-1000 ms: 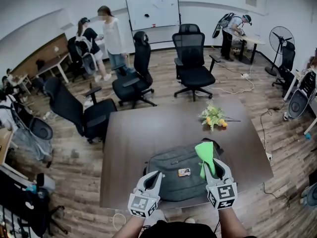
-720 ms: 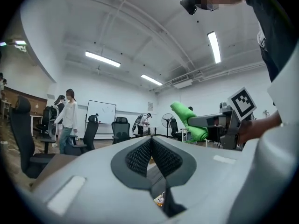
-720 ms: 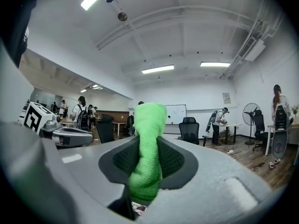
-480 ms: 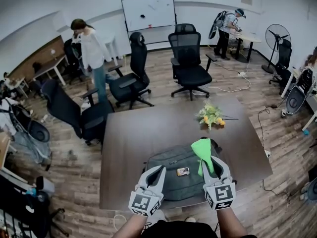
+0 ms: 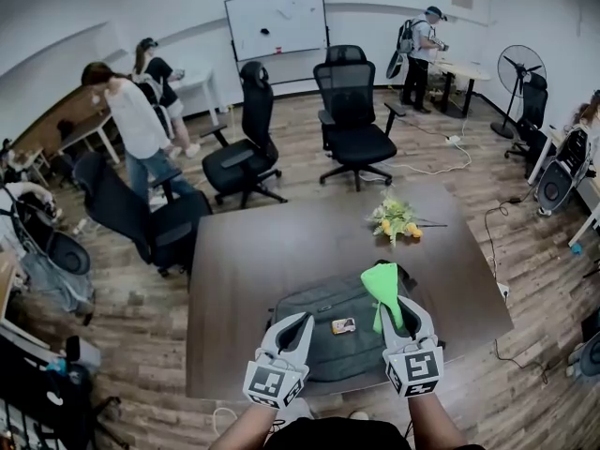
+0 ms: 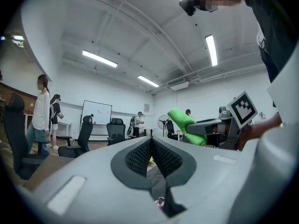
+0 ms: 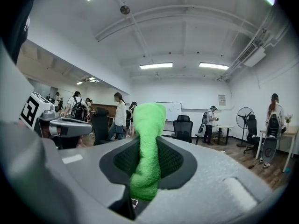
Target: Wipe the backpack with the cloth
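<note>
Bystander in white top wandered from 11 to 10 o'clock; grippers and bag stayed parked. Table: grey backpack lying flat at 6 o'clock edge. Left gripper pinched closed, empty, over bag's 8 o'clock. Right gripper clamped on green cloth, up over bag's 2 o'clock corner, looks clear of fabric. Fits pre-wipe or lift-off between passes; any further stroke needs cloth lowered onto fabric.

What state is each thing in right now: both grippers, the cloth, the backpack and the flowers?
Left gripper: shut, empty.
Right gripper: shut on the cloth.
Cloth: bunched, sticking up out of the right gripper.
Backpack: lying flat on the table.
Flowers: lying on the table, apart from the backpack.
</note>
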Demonstrator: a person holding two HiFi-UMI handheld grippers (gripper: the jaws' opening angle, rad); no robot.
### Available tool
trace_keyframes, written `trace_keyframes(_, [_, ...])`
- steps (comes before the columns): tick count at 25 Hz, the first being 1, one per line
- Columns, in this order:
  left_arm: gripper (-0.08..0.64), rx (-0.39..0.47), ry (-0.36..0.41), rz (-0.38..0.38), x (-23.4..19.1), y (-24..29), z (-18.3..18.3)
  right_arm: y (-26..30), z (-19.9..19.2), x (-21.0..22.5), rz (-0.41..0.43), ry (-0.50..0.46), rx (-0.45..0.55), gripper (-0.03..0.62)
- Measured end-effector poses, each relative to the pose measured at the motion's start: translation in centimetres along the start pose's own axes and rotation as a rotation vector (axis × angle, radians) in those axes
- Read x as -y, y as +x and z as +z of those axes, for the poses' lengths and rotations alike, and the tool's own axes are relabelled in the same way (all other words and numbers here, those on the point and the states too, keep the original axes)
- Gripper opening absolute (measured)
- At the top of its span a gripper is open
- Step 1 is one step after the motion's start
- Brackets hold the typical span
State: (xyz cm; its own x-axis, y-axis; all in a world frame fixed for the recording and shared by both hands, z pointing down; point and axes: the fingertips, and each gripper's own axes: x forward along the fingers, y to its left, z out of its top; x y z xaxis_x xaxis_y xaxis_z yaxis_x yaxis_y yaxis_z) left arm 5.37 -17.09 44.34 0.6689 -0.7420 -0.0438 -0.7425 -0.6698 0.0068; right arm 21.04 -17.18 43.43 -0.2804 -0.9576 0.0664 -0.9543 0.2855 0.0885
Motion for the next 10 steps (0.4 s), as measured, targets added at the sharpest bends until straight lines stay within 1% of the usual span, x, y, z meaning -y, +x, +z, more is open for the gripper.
trace_keyframes(2, [0.018,0.002,0.006,-0.004,0.09,0.01,-0.05,0.06,-0.19,-0.11,0.003,0.005,-0.003,0.089])
trace_keyframes(6, [0.019,-0.007,0.000,0.016,-0.21,-0.11,0.49,0.16,0.15,-0.36,0.012,0.007,0.007,0.089])
trace_keyframes(10, [0.018,-0.006,0.001,0.019,-0.37,-0.07,0.03,0.24,0.16,-0.23,0.010,0.006,0.010,0.089])
